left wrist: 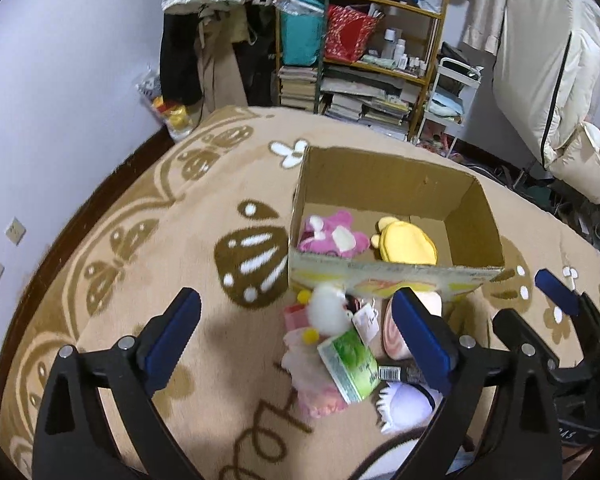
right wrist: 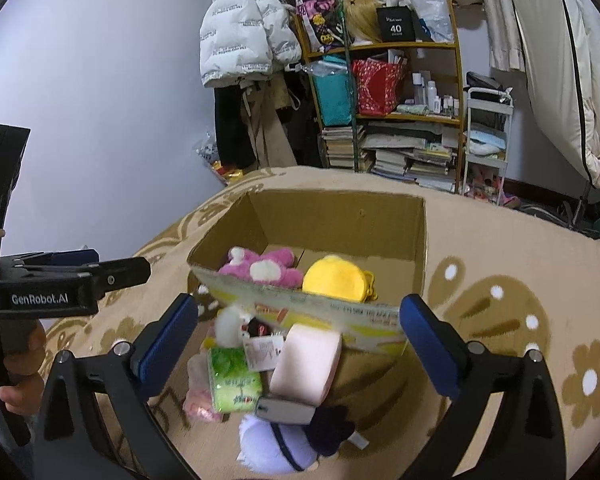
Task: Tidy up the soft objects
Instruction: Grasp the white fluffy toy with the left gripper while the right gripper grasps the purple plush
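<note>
An open cardboard box [left wrist: 472,216] [right wrist: 418,240] stands on a tan patterned blanket. Inside lie a pink plush [left wrist: 334,234] [right wrist: 262,268] and a yellow plush [left wrist: 406,242] [right wrist: 336,278]. In front of the box lies a pile: a white pom-pom toy [left wrist: 328,308] [right wrist: 230,326], a green tissue pack [left wrist: 350,364] [right wrist: 234,380], a pink roll [right wrist: 306,364] [left wrist: 392,336], a pale pink plush [left wrist: 312,392] and a lavender plush [right wrist: 276,440] [left wrist: 404,404]. My left gripper [left wrist: 300,332] is open above the pile. My right gripper [right wrist: 300,340] is open above it too, empty.
The blanket [left wrist: 180,240] covers a bed that ends at a lilac wall [left wrist: 60,100] on the left. Behind stand a cluttered shelf [right wrist: 400,120] with books and bags, hanging jackets [right wrist: 244,28] and a white trolley [right wrist: 486,140]. The right gripper's body shows in the left wrist view [left wrist: 556,320].
</note>
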`<control>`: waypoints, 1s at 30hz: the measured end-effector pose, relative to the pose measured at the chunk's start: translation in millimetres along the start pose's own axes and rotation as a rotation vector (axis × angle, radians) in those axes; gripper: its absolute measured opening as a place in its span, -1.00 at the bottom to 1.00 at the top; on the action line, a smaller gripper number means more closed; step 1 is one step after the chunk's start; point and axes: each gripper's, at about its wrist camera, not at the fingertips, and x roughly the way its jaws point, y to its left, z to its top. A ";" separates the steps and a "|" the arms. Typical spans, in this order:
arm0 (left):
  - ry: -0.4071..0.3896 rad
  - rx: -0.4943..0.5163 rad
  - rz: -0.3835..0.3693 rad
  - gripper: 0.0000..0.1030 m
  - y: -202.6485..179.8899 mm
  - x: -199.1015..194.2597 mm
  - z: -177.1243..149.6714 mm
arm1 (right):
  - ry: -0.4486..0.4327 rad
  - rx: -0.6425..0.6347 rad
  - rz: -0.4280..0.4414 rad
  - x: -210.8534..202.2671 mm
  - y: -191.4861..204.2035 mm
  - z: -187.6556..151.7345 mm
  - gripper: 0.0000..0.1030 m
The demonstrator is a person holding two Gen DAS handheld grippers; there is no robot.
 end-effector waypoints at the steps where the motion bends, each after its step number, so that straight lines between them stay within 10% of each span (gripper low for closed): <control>1: 0.011 -0.007 -0.003 0.86 1.5 1.1 -1.6 | 0.008 0.001 0.000 0.9 0.4 -0.6 1.00; 30: 0.241 -0.004 -0.010 0.86 -5.0 82.2 -17.7 | 0.234 0.017 0.007 52.7 0.8 -30.0 1.00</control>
